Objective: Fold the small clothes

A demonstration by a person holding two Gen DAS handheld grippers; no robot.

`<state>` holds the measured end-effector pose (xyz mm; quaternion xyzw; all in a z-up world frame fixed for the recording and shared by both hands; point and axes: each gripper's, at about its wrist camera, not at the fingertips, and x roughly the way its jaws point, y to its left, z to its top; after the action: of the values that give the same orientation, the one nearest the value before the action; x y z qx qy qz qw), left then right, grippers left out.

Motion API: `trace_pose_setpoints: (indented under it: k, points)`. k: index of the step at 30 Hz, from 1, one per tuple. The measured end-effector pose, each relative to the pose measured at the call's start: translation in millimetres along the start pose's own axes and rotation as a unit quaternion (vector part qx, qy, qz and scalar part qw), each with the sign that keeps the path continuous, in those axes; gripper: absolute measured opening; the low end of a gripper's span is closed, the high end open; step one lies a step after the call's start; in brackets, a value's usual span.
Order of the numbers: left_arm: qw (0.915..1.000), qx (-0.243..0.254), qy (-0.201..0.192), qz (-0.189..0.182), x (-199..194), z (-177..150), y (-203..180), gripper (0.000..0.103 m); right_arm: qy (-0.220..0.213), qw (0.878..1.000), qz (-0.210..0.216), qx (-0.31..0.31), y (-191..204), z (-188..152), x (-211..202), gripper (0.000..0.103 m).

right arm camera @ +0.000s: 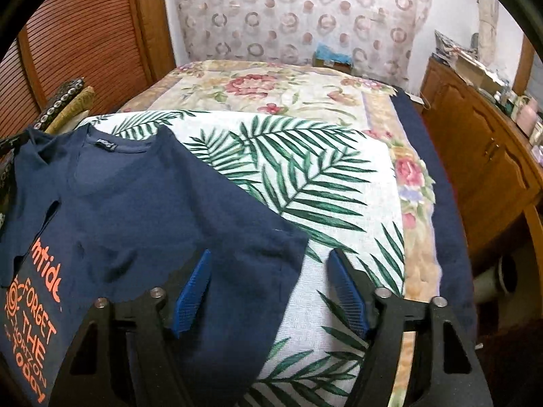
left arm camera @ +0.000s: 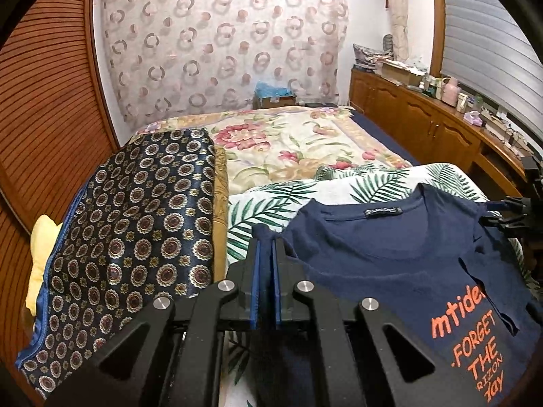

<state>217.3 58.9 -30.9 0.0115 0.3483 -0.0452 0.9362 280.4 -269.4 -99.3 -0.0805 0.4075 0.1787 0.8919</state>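
A navy T-shirt (left arm camera: pixel 390 254) with orange lettering lies front up on a palm-leaf cloth (left arm camera: pixel 271 203) on the bed. My left gripper (left arm camera: pixel 266 247) is shut on the shirt's left sleeve edge, with navy fabric pinched between the blue pads. In the right wrist view the same T-shirt (right arm camera: pixel 135 210) spreads to the left. My right gripper (right arm camera: pixel 271 261) is open, its fingers straddling the shirt's right sleeve (right arm camera: pixel 258 271) just above the cloth (right arm camera: pixel 305 176). The other gripper (left arm camera: pixel 512 213) shows at the far right edge of the left wrist view.
A folded dark medallion-print fabric (left arm camera: pixel 135 237) lies to the left, with a yellow cloth (left arm camera: pixel 40 257) beside it. A floral bedspread (left arm camera: pixel 288 142) covers the bed beyond. Wooden cabinets (left arm camera: pixel 424 118) with clutter line the right side. A louvred wooden door (left arm camera: pixel 44 108) stands to the left.
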Motion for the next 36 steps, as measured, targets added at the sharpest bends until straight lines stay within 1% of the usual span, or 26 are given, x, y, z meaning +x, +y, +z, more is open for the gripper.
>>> trace_pose_setpoints:
  k: [1, 2, 5, 6, 7, 8, 11, 17, 23, 25, 29, 32, 36]
  points:
    - [1.0, 0.001, 0.0, -0.002, -1, 0, -1, 0.007, -0.002, 1.0, 0.003, -0.004, 2, -1, -1, 0.059]
    - [1.0, 0.003, -0.001, -0.005, -4, -2, -4, 0.007, -0.002, 1.0, 0.007, -0.008, 3, -1, -1, 0.054]
    - [0.9999, 0.007, -0.007, -0.013, -10, -5, -10, 0.007, -0.002, 0.999, 0.019, -0.025, 8, 0, -2, 0.032]
    - [0.9998, 0.008, -0.009, -0.016, -14, -6, -13, 0.007, 0.0, 0.999, 0.03, -0.03, 8, 0, -1, 0.019]
    - [0.9997, 0.008, -0.012, -0.019, -18, -7, -14, 0.007, 0.001, 0.999, 0.036, -0.033, 9, -1, -2, 0.012]
    - [0.9996, 0.01, -0.014, -0.021, -23, -9, -16, 0.007, 0.001, 0.999, 0.037, -0.037, 10, 0, -4, 0.008]
    - [0.9994, 0.015, -0.022, -0.024, -38, -11, -24, 0.007, -0.02, 0.998, 0.041, -0.039, 15, -1, -19, 0.007]
    - [0.9987, 0.019, -0.041, -0.025, -68, -18, -31, 0.007, -0.071, 0.996, 0.039, -0.038, 24, -5, -63, 0.006]
    - [0.9976, 0.018, -0.058, -0.033, -94, -30, -33, 0.007, -0.113, 0.992, 0.035, -0.042, 36, -24, -108, 0.006]
    - [0.9974, 0.015, -0.062, -0.033, -101, -33, -33, 0.007, -0.127, 0.991, 0.026, -0.043, 39, -31, -122, 0.006]
    - [0.9965, 0.014, -0.075, -0.035, -122, -43, -34, 0.007, -0.141, 0.989, 0.02, -0.045, 48, -45, -137, 0.006]
    - [0.9957, 0.012, -0.083, -0.038, -137, -51, -32, 0.007, -0.152, 0.987, 0.021, -0.045, 57, -60, -156, 0.006]
    - [0.9946, 0.007, -0.094, -0.044, -163, -71, -28, 0.007, -0.161, 0.986, 0.019, -0.045, 65, -82, -179, 0.006]
